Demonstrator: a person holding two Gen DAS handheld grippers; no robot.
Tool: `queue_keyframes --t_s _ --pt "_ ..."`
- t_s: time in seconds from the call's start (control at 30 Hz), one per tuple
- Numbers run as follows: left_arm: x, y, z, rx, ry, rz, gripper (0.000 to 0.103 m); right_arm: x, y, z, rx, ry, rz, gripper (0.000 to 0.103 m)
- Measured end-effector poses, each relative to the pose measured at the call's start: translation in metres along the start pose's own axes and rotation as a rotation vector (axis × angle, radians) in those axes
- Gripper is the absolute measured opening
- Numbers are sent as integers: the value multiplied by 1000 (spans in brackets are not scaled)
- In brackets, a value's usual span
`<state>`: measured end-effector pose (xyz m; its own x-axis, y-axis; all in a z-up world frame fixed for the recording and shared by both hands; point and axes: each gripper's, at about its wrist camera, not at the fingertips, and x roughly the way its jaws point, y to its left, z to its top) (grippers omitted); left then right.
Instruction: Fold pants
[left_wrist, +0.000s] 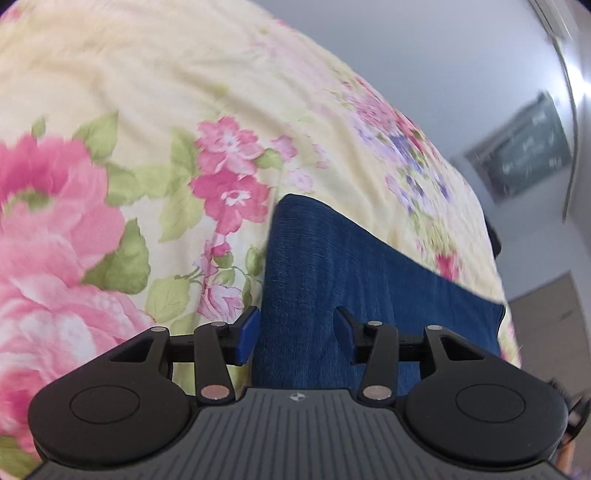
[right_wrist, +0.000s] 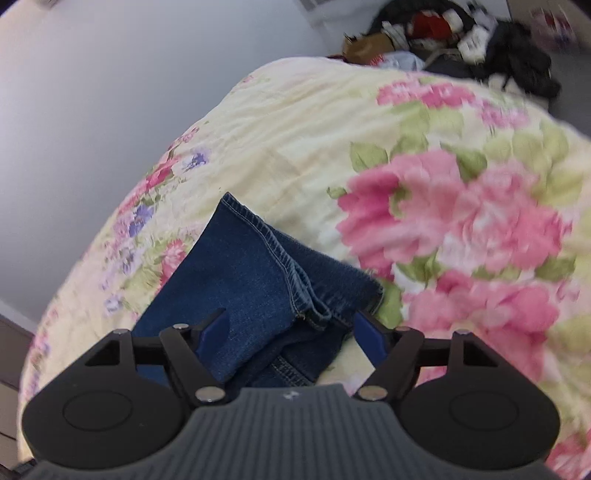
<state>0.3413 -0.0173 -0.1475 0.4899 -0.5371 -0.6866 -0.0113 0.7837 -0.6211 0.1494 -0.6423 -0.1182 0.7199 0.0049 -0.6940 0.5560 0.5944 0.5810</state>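
Dark blue denim pants (left_wrist: 343, 266) lie folded on a floral bedspread (left_wrist: 147, 110). In the left wrist view my left gripper (left_wrist: 295, 334) is open, its blue-padded fingers straddling the left part of the fabric just above it. In the right wrist view the pants (right_wrist: 251, 273) show stitched hems and a seam. My right gripper (right_wrist: 295, 332) is open and wide, its fingers on either side of the denim's near end. Neither gripper holds cloth.
The cream bedspread with pink flowers (right_wrist: 461, 221) covers the bed. A pile of dark clothes and bags (right_wrist: 461, 33) lies beyond the bed's far edge. A grey wall (right_wrist: 92, 110) is at the left. A dark framed panel (left_wrist: 524, 147) hangs on the wall.
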Motion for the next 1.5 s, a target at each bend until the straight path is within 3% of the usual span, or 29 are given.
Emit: queue_keyframes --t_s 0.1,0.37,0.43,0.5,0.53,0.6,0.77,1.0,1.2,1.33,1.4,1.5 --pt "20 15 3 -81 17 -44 53 19 -18 -7 93 2 59 71" --pt "62 34 15 -163 33 -147 52 57 -46 -17 195 -60 161 56" --pt "67 33 17 -160 36 -156 38 59 -47 -17 196 -74 174 50" --pt "65 25 18 -121 25 -130 30 58 -45 -18 175 -81 174 40" --pt "61 19 19 -93 9 -114 20 57 -42 -16 155 -85 170 34" --pt "51 3 20 -34 -24 -88 14 51 -30 -10 90 -90 146 27" --pt "23 -35 31 66 -61 -58 11 25 16 2 -58 -114 80 21" --pt "-29 -67 53 173 -131 -36 10 -23 93 0 -196 -131 110 20" --pt "-105 -31 83 200 -210 79 10 -41 142 -48 -243 -92 242 20" --pt "-121 13 84 177 -243 192 10 -21 148 -101 -210 -45 334 20" --pt "-111 41 81 119 -218 230 10 -1 142 -126 -175 0 340 20" --pt "-88 68 69 109 -191 275 10 26 123 -155 -143 40 243 20"
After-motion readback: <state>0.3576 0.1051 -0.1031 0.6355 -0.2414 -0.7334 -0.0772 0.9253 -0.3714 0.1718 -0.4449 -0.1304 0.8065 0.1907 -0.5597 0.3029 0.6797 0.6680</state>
